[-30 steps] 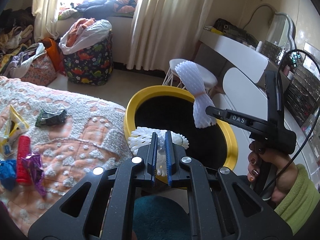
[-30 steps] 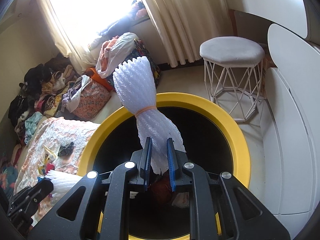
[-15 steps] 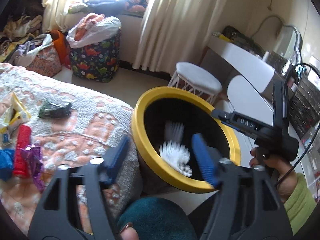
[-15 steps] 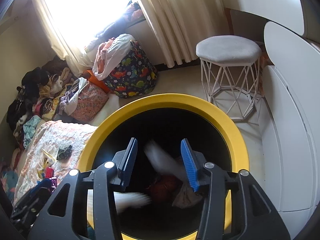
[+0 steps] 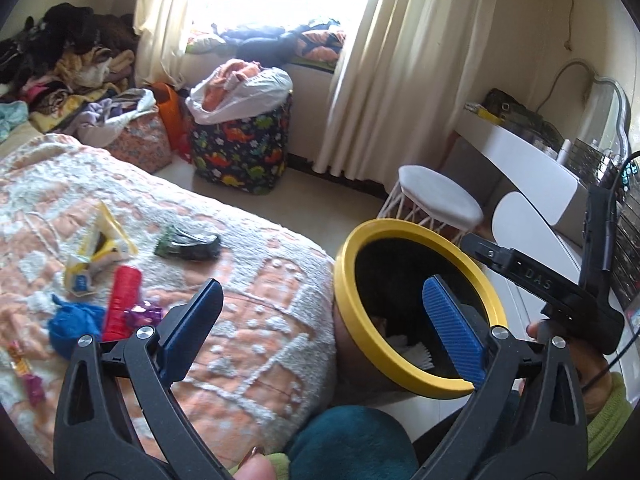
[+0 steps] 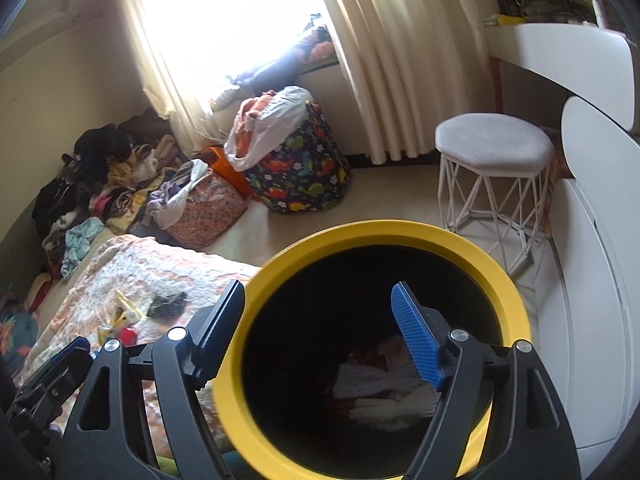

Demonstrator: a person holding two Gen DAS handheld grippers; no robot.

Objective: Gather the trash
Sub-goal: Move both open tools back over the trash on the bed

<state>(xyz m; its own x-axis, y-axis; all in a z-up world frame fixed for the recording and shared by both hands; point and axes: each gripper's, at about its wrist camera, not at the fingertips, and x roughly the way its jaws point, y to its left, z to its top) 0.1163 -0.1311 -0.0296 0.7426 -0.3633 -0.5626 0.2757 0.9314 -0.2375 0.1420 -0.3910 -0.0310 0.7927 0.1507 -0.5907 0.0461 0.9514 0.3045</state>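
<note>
Both white foam nets [image 6: 384, 394] have dropped from the grippers into the yellow-rimmed bin [image 6: 404, 232], and the jaws of the left gripper [image 5: 320, 322] and right gripper [image 6: 320, 330] have just been opening; they now gape wide, holding nothing. Several wrappers [image 5: 120, 308] lie on the bedspread [image 5: 256, 280] at nine o'clock of the bin, uncollected, so the job looks about partway done.

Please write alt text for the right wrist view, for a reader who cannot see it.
The open right gripper, holding nothing, hangs over a yellow-rimmed black bin with white foam netting lying inside. Left of the bin, small litter remains on a bed with an orange and white cover; behind stand a white stool and curtains.
</note>
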